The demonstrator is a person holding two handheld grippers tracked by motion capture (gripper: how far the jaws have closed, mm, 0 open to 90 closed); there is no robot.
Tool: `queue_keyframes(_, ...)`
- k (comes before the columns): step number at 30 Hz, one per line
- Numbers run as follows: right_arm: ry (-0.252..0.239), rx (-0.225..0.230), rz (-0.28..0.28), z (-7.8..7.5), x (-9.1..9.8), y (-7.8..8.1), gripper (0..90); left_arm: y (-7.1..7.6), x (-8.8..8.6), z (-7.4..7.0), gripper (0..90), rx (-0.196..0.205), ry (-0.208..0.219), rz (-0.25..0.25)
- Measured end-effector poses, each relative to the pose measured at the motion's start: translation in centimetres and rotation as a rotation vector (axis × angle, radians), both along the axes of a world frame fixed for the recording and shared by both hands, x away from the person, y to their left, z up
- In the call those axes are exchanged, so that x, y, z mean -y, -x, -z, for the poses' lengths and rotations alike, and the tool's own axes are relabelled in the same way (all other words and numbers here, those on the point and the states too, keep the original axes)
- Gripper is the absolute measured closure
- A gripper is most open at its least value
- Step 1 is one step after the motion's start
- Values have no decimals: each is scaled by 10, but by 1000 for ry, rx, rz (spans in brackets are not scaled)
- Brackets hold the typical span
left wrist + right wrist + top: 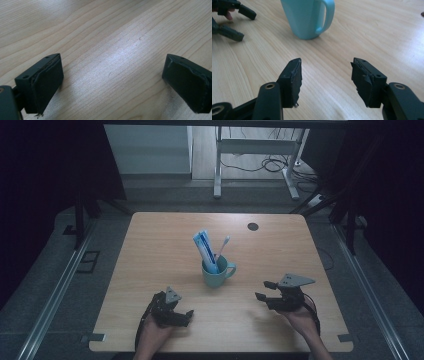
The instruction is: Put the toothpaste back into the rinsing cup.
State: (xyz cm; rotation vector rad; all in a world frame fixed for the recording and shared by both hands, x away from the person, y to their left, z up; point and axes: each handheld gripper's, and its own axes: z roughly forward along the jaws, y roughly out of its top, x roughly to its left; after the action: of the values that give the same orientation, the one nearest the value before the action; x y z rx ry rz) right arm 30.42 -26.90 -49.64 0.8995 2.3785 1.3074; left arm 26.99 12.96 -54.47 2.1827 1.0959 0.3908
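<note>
A light wooden table (150, 270) is standing on grey floor (60, 270), a white desk frame (255, 150) behind. The teal mug (218, 272), holding toothpaste tube (205, 249) and toothbrush (223, 246), is sitting mid-table between the left gripper (186, 316) and right gripper (263, 290), both gaping, gripping nothing.

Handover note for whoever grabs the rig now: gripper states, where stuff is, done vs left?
Left gripper: open, nothing between its fingers, low over the light wooden table.
Right gripper: open, holding nothing, pointed toward the teal ceramic mug.
Mug stands upright mid-table, handle toward the right gripper. A blue-and-white toothpaste tube and a white toothbrush stand in it.
Done: both items sit in the mug.
Left: seemingly nothing to load; confirm before moving the mug.
</note>
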Motion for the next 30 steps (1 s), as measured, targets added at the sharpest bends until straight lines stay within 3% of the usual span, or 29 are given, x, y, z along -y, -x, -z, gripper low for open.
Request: queue_keyframes(30, 104, -69, 42, 37, 21, 21, 334, 0, 0, 0, 36, 0, 1, -1)
